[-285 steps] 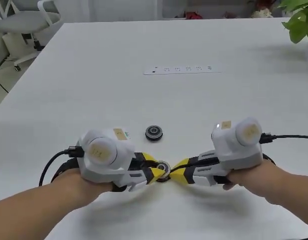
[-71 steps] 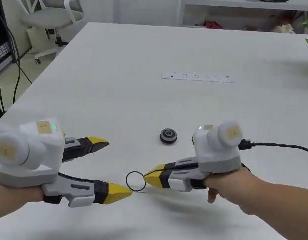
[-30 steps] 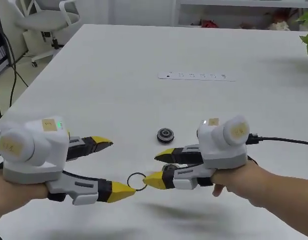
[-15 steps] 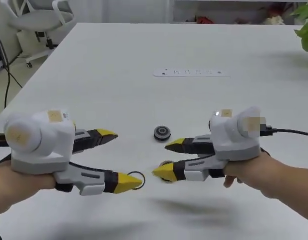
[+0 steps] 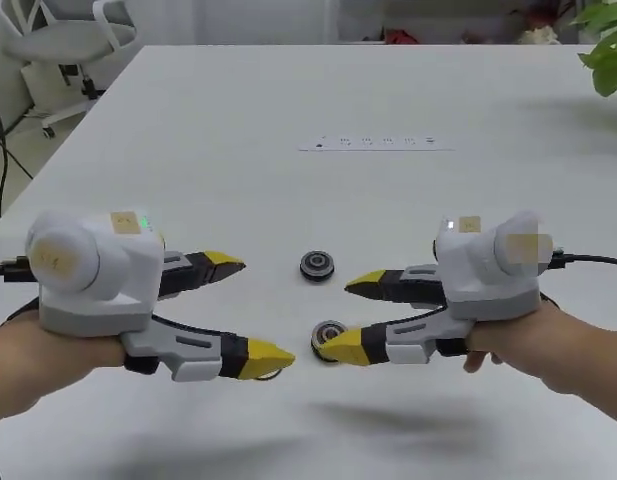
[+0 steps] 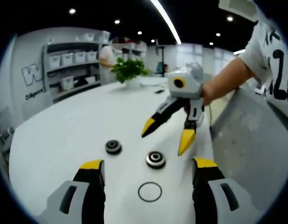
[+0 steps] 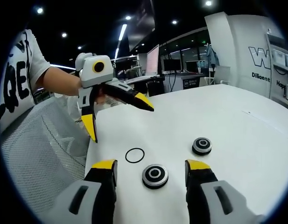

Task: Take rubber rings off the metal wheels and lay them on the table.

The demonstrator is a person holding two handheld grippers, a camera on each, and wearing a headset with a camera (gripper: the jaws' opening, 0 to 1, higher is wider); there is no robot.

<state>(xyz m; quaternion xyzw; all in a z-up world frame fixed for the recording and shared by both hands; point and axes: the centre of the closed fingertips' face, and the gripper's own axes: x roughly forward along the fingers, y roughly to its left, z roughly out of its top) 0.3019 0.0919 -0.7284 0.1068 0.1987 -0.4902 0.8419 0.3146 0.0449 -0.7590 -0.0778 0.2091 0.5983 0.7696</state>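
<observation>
Two small metal wheels lie on the white table (image 5: 238, 150). The far wheel (image 5: 317, 265) (image 6: 113, 147) (image 7: 202, 146) lies apart from both grippers. The near wheel (image 5: 328, 334) (image 6: 156, 159) (image 7: 155, 176) rests just ahead of my right gripper (image 5: 340, 316) (image 7: 151, 164) (image 6: 165, 140), which is open and empty. A thin black rubber ring (image 6: 150, 192) (image 7: 135, 155) lies flat on the table beside the near wheel, under the lower tip of my left gripper (image 5: 256, 310) (image 6: 148, 164) (image 7: 120, 122). That gripper is open too and holds nothing.
A white power strip (image 5: 373, 143) lies further back on the table. A green plant (image 5: 608, 50) stands at the far right and an office chair (image 5: 58, 40) beyond the far left corner. A cable (image 5: 588, 260) trails from the right gripper.
The right gripper, shut on the near wheel 2.4 s ago, has opened, and that wheel now lies on the table. Both grippers have drawn slightly apart; the ring stays put.
</observation>
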